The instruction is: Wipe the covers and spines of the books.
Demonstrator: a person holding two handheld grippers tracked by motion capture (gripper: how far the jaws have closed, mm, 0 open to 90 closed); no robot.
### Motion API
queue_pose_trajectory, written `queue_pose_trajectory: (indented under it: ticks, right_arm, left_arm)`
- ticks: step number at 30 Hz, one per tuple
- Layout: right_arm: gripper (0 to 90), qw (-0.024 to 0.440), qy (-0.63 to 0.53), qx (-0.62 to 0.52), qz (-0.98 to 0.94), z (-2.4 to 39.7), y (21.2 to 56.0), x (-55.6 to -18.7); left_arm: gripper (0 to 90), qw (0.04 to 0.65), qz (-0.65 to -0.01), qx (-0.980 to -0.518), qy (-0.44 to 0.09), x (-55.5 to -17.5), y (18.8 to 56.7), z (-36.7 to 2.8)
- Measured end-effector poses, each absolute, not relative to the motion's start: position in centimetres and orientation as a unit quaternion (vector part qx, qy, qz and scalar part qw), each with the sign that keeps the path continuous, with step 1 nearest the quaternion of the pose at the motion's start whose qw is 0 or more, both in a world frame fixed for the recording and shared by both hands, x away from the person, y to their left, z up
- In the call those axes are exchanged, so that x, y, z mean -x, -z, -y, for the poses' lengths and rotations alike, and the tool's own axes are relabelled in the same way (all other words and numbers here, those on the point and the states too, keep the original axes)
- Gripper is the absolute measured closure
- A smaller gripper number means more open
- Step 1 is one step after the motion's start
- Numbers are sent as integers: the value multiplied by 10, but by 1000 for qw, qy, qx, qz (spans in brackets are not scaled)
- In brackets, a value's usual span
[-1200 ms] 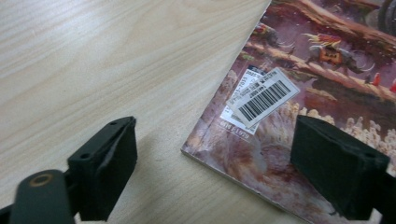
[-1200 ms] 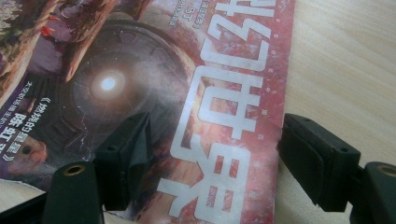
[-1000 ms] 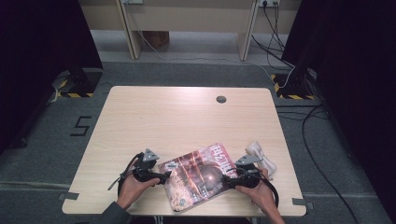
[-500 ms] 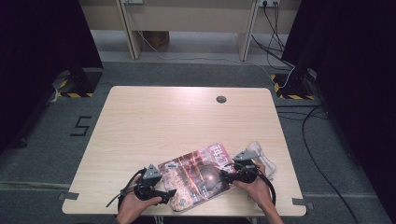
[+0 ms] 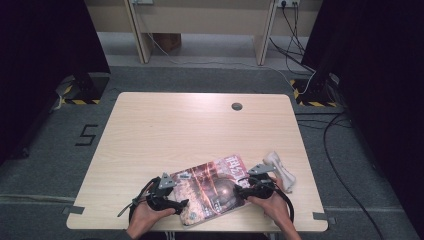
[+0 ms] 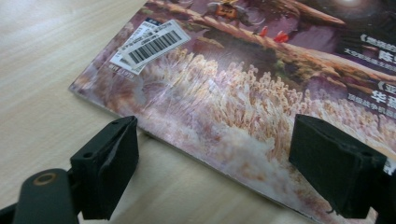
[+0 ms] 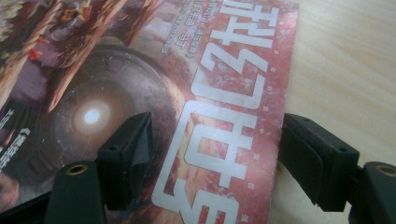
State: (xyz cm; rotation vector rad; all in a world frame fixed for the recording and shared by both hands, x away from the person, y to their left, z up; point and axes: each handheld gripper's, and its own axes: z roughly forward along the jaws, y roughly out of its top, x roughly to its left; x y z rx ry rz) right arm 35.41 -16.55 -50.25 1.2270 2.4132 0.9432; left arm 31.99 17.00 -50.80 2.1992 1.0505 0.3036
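- A magazine (image 5: 212, 187) with a reddish, glossy cover lies flat at the near edge of the wooden table (image 5: 190, 130), turned at an angle to that edge.
- The left gripper (image 5: 181, 205) is at the magazine's near-left corner, jaws spread apart; in the left gripper view one jaw is over bare table just off the magazine's edge, the other over the cover, below the barcode label (image 6: 152, 44).
- The right gripper (image 5: 237, 189) is at the magazine's right end, jaws wide apart; in the right gripper view they straddle the large white title characters (image 7: 219, 126), one jaw just past the magazine's edge.
- A crumpled white cloth (image 5: 281, 169) lies just right of the magazine, beside the right gripper.
- A round cable hole (image 5: 236, 106) sits well beyond the magazine, near the far edge.
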Motion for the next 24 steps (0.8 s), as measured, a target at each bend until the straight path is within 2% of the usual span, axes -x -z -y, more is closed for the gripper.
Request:
queue_pose_trajectory:
  ticks: [13, 15, 16, 21, 24]
  right_arm:
    - [265, 120, -312, -411, -848, 159, 500, -314]
    - [294, 117, -310, -407, -851, 158, 499, -311]
    - [350, 119, -310, -406, -852, 158, 497, -311]
    - [387, 146, -355, -389, -837, 161, 480, -330]
    - [405, 148, -359, -380, -840, 158, 481, -347]
  left_arm:
    - [144, 314, -428, -832, -161, -352, 505, -186]
    - [142, 312, -431, -831, -161, -359, 505, -187]
    - [141, 313, -434, -829, -162, -361, 505, -188]
    - [146, 318, -445, -821, -164, -369, 506, -188]
    - [200, 329, -449, -816, -158, -364, 506, -189]
